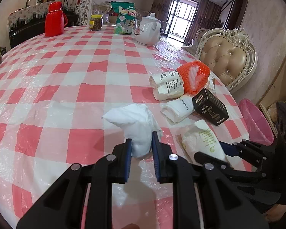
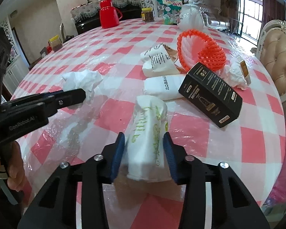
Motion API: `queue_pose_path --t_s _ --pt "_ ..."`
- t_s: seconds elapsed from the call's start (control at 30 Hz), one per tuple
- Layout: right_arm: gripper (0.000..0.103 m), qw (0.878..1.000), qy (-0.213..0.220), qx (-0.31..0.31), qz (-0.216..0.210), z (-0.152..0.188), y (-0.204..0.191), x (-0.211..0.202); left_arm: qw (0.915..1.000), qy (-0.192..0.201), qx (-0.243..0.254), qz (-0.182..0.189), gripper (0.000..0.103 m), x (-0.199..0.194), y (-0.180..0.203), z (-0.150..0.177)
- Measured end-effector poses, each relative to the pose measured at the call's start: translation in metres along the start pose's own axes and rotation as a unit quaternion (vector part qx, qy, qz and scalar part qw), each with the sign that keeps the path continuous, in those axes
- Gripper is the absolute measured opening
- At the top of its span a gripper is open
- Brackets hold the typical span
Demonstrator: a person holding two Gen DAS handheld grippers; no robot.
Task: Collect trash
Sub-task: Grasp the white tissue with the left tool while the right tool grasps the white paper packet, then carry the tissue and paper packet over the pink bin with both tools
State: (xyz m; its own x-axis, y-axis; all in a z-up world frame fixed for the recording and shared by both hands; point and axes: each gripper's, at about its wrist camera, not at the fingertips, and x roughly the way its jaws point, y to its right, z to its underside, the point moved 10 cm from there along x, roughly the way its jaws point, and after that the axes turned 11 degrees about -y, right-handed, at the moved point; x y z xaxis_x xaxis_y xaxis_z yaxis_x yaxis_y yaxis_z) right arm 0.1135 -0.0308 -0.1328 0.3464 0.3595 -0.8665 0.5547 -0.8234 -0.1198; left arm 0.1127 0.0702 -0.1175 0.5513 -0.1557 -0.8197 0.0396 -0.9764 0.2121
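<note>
My left gripper [image 1: 141,144] is shut on a crumpled white tissue [image 1: 135,122] on the checked table; the tissue also shows in the right wrist view [image 2: 83,82]. My right gripper [image 2: 145,143] is shut on a white wrapper with green print [image 2: 148,131], which also shows in the left wrist view [image 1: 204,141]. Further trash lies beyond: a black box [image 2: 211,93], two white paper packets [image 2: 158,61] [image 2: 164,87], an orange foam net [image 2: 200,51] and another tissue wad [image 2: 235,74].
A pink-lined bin [image 1: 255,120] stands beside the table's right edge, next to an upholstered chair [image 1: 226,57]. At the far side stand a red thermos [image 1: 54,19], a jar [image 1: 96,22], a green bag [image 1: 124,17] and a white teapot [image 1: 148,30].
</note>
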Motion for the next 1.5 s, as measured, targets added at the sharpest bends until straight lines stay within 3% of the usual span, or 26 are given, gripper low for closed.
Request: queue_pose_path --t_s 0.67,1.1,1.5 --pt "0.036 0.997 0.07 0.034 -0.001 -0.002 0.04 -0.057 0.9991 0.026 0.033 -0.001 0.019 -0.013 0.048 -0.019" --pt "0.036 0.987 0.12 0.1 0.047 0.004 0.125 -0.107 0.995 0.052 0.083 0.022 0.019 -0.022 0.114 -0.047" --pt "0.036 0.97 0.145 0.166 0.1 0.032 0.221 -0.147 0.9873 0.057 0.138 0.054 0.019 -0.01 0.197 -0.069"
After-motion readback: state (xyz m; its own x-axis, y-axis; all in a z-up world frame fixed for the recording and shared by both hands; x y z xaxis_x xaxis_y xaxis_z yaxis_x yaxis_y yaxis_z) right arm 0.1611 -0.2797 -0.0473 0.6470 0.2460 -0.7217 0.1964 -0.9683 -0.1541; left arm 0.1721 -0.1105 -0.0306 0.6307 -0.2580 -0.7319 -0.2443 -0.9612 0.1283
